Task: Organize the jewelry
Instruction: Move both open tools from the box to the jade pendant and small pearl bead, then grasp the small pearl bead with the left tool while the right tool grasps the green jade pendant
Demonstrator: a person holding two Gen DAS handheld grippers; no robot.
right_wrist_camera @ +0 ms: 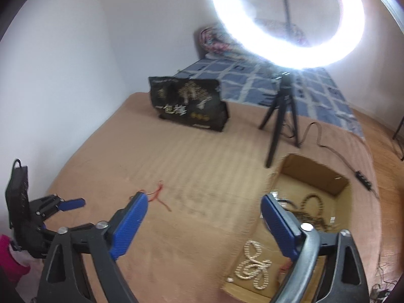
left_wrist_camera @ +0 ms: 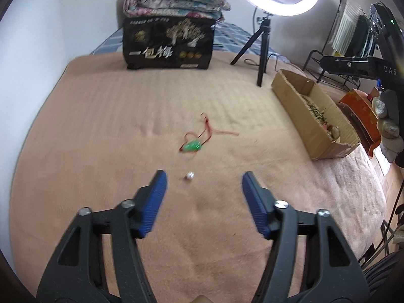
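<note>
Left wrist view: the left gripper [left_wrist_camera: 204, 176] gapes wide and empty above the bed [left_wrist_camera: 101, 131]; a pearl [left_wrist_camera: 189, 175] lies between its fingertips, a green pendant [left_wrist_camera: 192, 146] beyond. Right wrist view: the right gripper [right_wrist_camera: 204, 203] is wide open, empty, over the box [right_wrist_camera: 290, 161] holding beads [right_wrist_camera: 255, 265]

The right gripper [right_wrist_camera: 202, 202], black-framed with blue ribbed pads, hangs with its jaws spread wide over a tan blanket-covered bed [right_wrist_camera: 197, 156]. At near right an open brown cardboard box [right_wrist_camera: 325, 176] holds a cream braided rope necklace [right_wrist_camera: 255, 267] and dark beaded strands [right_wrist_camera: 313, 209]. A thin red cord [right_wrist_camera: 159, 194] lies beside the left pad, with the other blue-padded gripper [right_wrist_camera: 70, 203] at far left.
</note>
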